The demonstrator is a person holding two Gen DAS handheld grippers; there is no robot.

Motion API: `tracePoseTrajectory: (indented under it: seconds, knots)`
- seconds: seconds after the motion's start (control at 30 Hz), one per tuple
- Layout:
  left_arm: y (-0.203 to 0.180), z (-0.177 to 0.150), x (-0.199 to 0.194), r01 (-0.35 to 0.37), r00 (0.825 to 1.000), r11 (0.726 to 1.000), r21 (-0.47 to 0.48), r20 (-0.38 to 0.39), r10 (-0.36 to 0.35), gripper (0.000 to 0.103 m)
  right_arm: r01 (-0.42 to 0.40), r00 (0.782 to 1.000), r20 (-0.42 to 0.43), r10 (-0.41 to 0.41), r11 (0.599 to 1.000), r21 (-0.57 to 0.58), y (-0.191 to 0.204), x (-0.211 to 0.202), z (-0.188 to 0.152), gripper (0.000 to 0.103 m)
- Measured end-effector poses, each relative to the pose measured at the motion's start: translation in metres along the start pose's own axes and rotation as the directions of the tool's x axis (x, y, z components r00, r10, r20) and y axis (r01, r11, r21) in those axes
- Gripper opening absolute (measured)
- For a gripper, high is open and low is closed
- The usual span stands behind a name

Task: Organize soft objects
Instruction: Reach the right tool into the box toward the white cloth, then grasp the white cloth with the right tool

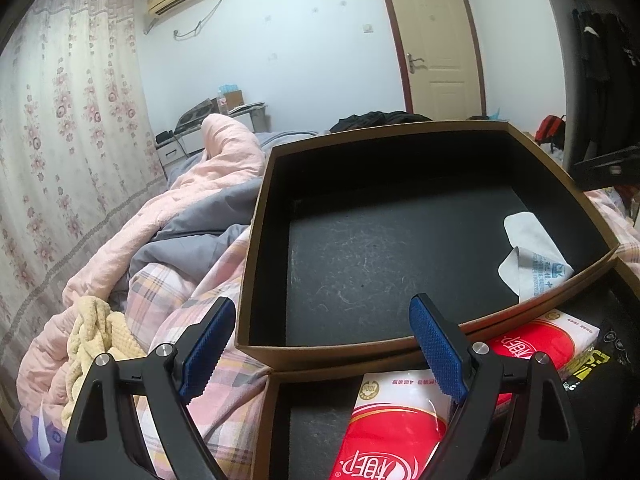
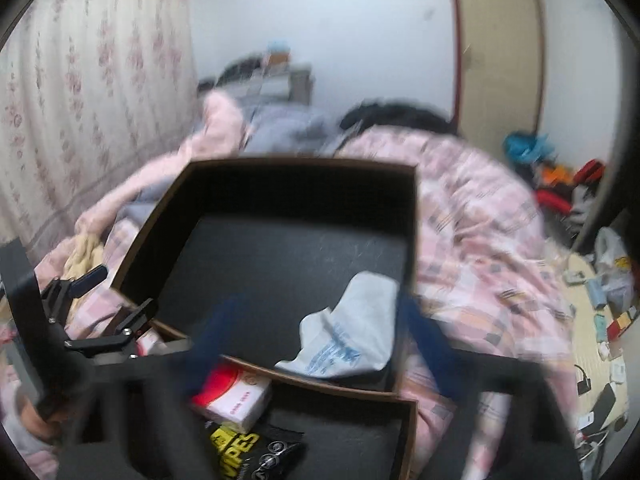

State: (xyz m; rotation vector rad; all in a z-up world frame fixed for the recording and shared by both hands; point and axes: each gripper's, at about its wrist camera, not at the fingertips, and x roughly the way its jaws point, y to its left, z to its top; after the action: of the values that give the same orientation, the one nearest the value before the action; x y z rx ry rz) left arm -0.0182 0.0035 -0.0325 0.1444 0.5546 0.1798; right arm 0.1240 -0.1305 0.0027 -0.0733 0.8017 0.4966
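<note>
Two brown cardboard boxes with black lining are set on a messy bed, one overlapping the other. The upper box (image 1: 420, 216) has its near rim resting across the lower box (image 1: 316, 408), so the lower one is partly roofed over. Most of the upper box's floor is bare, with only a white plastic pouch (image 1: 528, 256) with blue print tucked against its right wall. Off the boxes' left edge, pink plaid bedding (image 1: 188, 292) and a crumpled pale yellow towel (image 1: 96, 340) are piled up; floral curtains (image 1: 60, 120) close off that side.

In the lower box, two red-and-white tissue packs are seen, one (image 1: 392, 428) right under the left gripper and another (image 1: 548, 340) further right, beside a black wipes packet (image 2: 248, 448) with yellow lettering.

The left gripper (image 1: 322, 344) is held tilted downward over the near rims, its blue pads spread wide, nothing pinched between them and nothing touched. Its black frame is also caught at the left of the right wrist view.

The right gripper (image 2: 316, 344) is angled down more steeply over the boxes' near right area, heavily motion-blurred. Its blue fingers (image 2: 212, 340) are smeared, with the pouch seen in the gap between them, but no contact with the pouch can be made out and whether anything is pinched can't be told.
</note>
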Motion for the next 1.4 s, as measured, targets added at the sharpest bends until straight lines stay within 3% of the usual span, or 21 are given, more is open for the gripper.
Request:
tracePoseTrajectory:
  seconds: [0.07, 0.17, 0.23, 0.33, 0.43, 0.6, 0.67, 0.93, 1.03, 1.17, 1.3, 1.37, 1.4]
  knots:
    - [0.0, 0.0, 0.0, 0.0, 1.0, 1.0, 0.002, 0.001, 0.0, 0.087, -0.011, 0.994, -0.11, 0.006, 0.999, -0.043, 0.008, 0.019, 0.014, 0.037]
    - [-0.001, 0.0, 0.0, -0.003, 1.0, 1.0, 0.005, 0.003, 0.003, 0.087, 0.041, 0.964, -0.254, -0.073, 0.991, -0.126, 0.022, 0.053, 0.019, 0.037]
    - [-0.001, 0.0, 0.0, -0.004, 1.0, 1.0, 0.006, 0.004, 0.004, 0.087, 0.034, 0.917, -0.385, -0.102, 0.983, -0.178, 0.028, 0.082, 0.015, 0.037]
    - [-0.001, 0.0, 0.0, -0.003, 1.0, 1.0, 0.005, 0.004, 0.003, 0.087, 0.04, 0.847, -0.508, -0.158, 0.971, -0.235, 0.029, 0.108, 0.007, 0.037]
    - [0.0, -0.001, 0.0, -0.003, 1.0, 1.0, 0.005, 0.004, 0.003, 0.087, 0.108, 0.777, -0.569, -0.271, 0.947, -0.303, 0.023, 0.129, -0.003, 0.038]
    - [-0.001, -0.001, 0.0, -0.002, 1.0, 1.0, 0.012, 0.003, 0.002, 0.087, 0.122, 0.698, -0.62, -0.357, 0.913, -0.389, 0.019, 0.146, -0.023, 0.048]
    - [-0.002, -0.001, 0.001, -0.003, 1.0, 1.0, 0.014, 0.002, 0.003, 0.087, 0.14, 0.685, -0.625, -0.374, 0.91, -0.391, 0.017, 0.149, -0.029, 0.05]
    - [-0.002, 0.0, 0.001, 0.002, 1.0, 1.0, 0.013, 0.001, -0.002, 0.087, 0.117, 0.677, -0.639, -0.365, 0.91, -0.397, 0.007, 0.145, -0.043, 0.049]
    - [-0.002, -0.001, 0.002, 0.001, 1.0, 1.0, 0.011, 0.001, -0.001, 0.087, 0.071, 0.68, -0.671, -0.296, 0.937, -0.342, 0.003, 0.142, -0.049, 0.03]
    - [-0.001, -0.001, 0.002, 0.002, 1.0, 1.0, 0.01, 0.001, -0.002, 0.087, 0.056, 0.685, -0.674, -0.276, 0.943, -0.328, 0.0, 0.139, -0.054, 0.02]
    - [0.0, -0.001, 0.001, 0.001, 1.0, 1.0, 0.009, 0.003, -0.001, 0.087, 0.047, 0.723, -0.654, -0.221, 0.961, -0.272, -0.009, 0.133, -0.055, 0.012]
    - [0.0, -0.001, 0.001, 0.002, 1.0, 1.0, 0.006, 0.004, -0.002, 0.087, 0.044, 0.757, -0.625, -0.19, 0.969, -0.242, -0.016, 0.126, -0.056, 0.008]
    - [0.001, -0.001, 0.001, 0.003, 1.0, 1.0, 0.005, 0.004, -0.003, 0.087, 0.032, 0.785, -0.599, -0.159, 0.976, -0.217, -0.018, 0.122, -0.055, 0.007]
